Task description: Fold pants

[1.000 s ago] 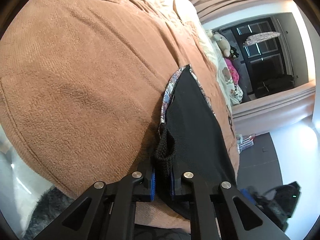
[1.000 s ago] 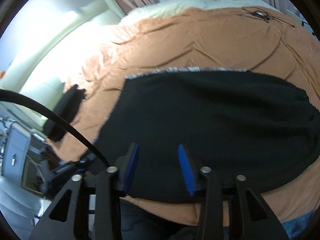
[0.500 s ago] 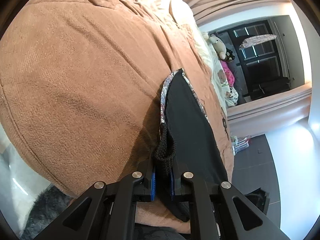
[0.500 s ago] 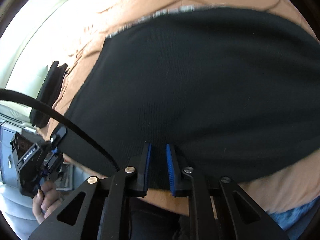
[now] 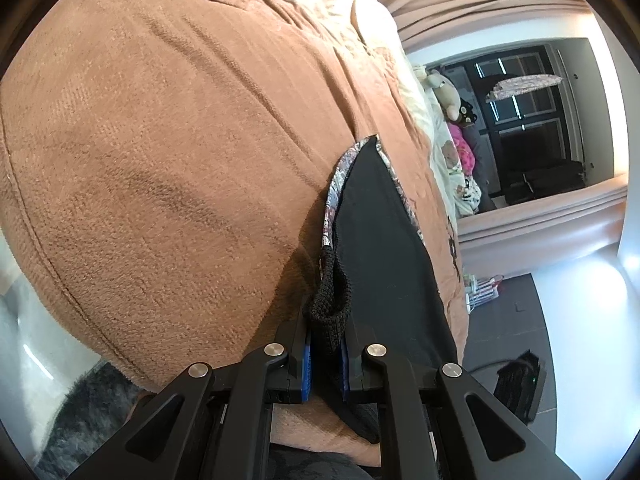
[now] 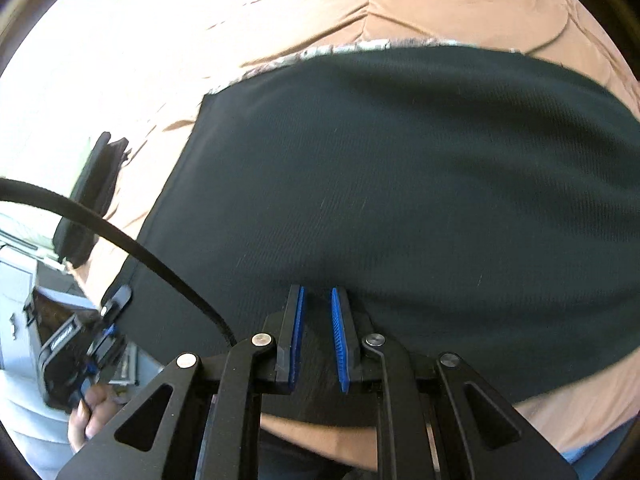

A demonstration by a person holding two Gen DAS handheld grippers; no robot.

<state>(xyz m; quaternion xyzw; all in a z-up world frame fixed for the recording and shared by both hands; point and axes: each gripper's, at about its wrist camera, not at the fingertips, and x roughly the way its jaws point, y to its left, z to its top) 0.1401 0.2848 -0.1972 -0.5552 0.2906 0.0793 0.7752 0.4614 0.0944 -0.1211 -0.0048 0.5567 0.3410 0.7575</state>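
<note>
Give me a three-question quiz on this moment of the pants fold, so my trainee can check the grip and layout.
1. True or false: the left gripper is shut on an edge of the black pants.
2. Multiple choice: the pants lie on A) a wooden floor, B) a brown blanket, C) a glass table.
3. Fill in: the patterned lining peeks out along the ____ edge of the pants in the right wrist view.

Key
1. True; a bunched black edge sits between its blue pads.
2. B
3. far (the right gripper sits at the near edge, pads slightly apart over the cloth).
</note>
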